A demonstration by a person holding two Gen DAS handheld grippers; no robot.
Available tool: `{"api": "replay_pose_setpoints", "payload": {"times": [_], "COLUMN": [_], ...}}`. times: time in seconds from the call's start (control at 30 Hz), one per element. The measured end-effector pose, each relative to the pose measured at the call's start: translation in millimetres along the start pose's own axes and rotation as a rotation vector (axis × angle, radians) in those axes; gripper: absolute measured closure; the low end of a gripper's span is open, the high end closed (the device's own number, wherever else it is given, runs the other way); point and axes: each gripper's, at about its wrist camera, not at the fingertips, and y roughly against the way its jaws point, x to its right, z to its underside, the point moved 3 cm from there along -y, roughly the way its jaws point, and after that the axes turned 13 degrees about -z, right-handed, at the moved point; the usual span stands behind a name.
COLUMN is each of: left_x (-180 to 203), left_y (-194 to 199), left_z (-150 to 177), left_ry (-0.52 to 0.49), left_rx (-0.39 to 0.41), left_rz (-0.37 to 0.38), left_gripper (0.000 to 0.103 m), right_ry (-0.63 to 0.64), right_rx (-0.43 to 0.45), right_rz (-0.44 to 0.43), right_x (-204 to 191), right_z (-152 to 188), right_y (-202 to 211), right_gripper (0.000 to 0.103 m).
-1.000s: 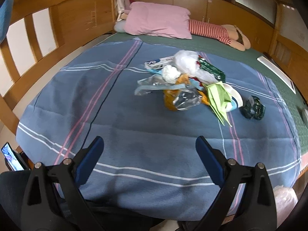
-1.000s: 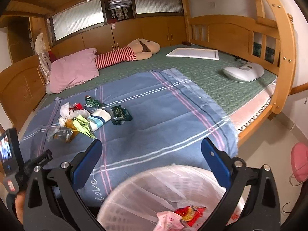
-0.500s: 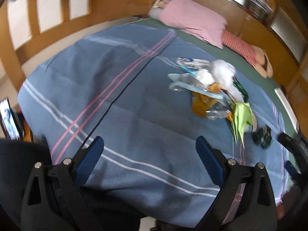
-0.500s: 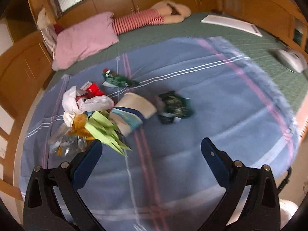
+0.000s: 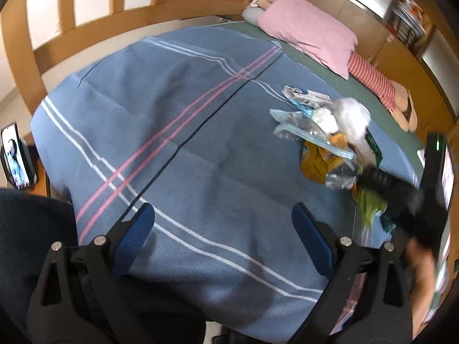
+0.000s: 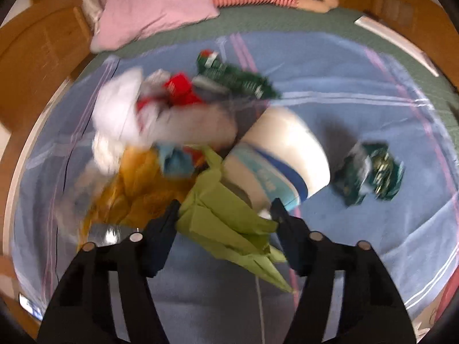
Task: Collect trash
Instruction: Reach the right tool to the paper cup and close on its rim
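We look down on a bed covered by a blue striped blanket [image 6: 358, 120], where a heap of trash lies together near the middle, so one reach can serve many pieces. Our right gripper [image 6: 225, 215] has just been closing its jaws around a folded green paper [image 6: 229, 226]; the jaws stand about half open with the paper between them, and blur hides whether the pads yet press on it. Just behind lie a white paper cup [image 6: 284, 154] on its side with a blue band whose lettering is too blurred to read, an orange wrapper [image 6: 137, 183], white tissue [image 6: 120, 114] and a dark green packet [image 6: 370, 172] set a little apart. Our left gripper [image 5: 223, 238] hovers wide open and empty over bare blanket, likely waiting its turn. A pink pillow [image 5: 309, 31] rests at the head.
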Motion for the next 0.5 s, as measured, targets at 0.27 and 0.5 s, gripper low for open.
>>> {"api": "replay_pose_setpoints", "payload": {"times": [0.27, 0.5], "left_x": [-7.4, -5.2], "left_y": [0.0, 1.0], "left_z": [-2.2, -0.5], "left_ry": [0.051, 0.046], "left_rx": [-0.005, -0.005], "left_rz": [0.002, -0.006], "left_gripper": [0.007, 0.007], "right_ry": [0.105, 0.056], "right_rx": [-0.153, -0.092], "right_rz": [-0.163, -0.251], "right_x": [-9.4, 2.6], "right_z": [37.4, 42.5], "right_y": [25.5, 62.1], "right_gripper": [0.039, 0.024]}}
